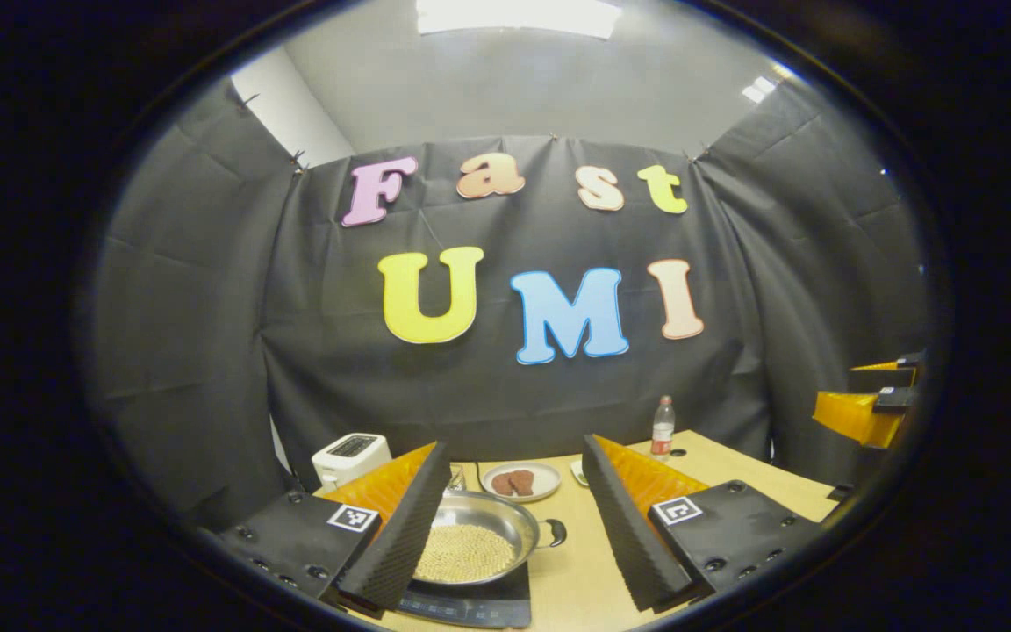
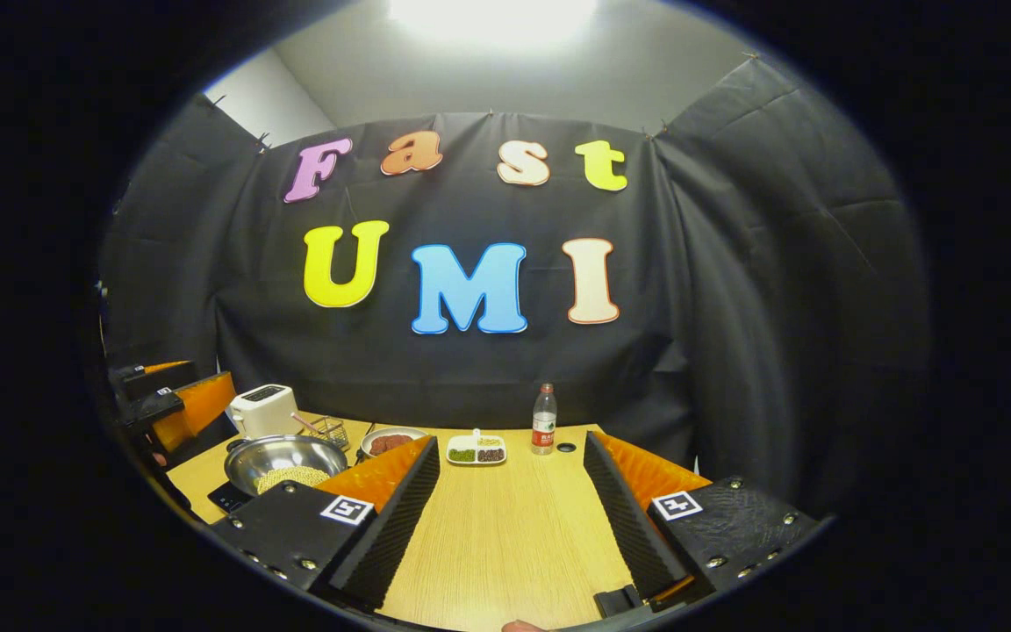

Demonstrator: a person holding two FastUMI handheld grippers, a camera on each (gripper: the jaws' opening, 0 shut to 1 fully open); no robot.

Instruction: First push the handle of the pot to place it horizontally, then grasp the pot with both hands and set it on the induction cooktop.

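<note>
1. Pot (image 1: 470,537) sits on the cooktop (image 1: 470,604), at 6 o'clock in the left gripper view.
2. Left claw (image 1: 512,527) and right claw (image 2: 512,518) gape wide, holding nothing.
3. Risk: a careless nudge could slide the pot off and spill the beans (image 1: 463,553) onto the bench (image 2: 505,535).

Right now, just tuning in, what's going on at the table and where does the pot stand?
The pot, with pale beans or grains inside, already sits on the cooktop, its side handle pointing sideways. The left gripper is open and pulled back in front of the pot, gripping nothing. The right gripper is also open, over bare table. Behind are a toaster, a plate of meat, a small divided dish and a bottle. It looks like the job is about finished.
</note>
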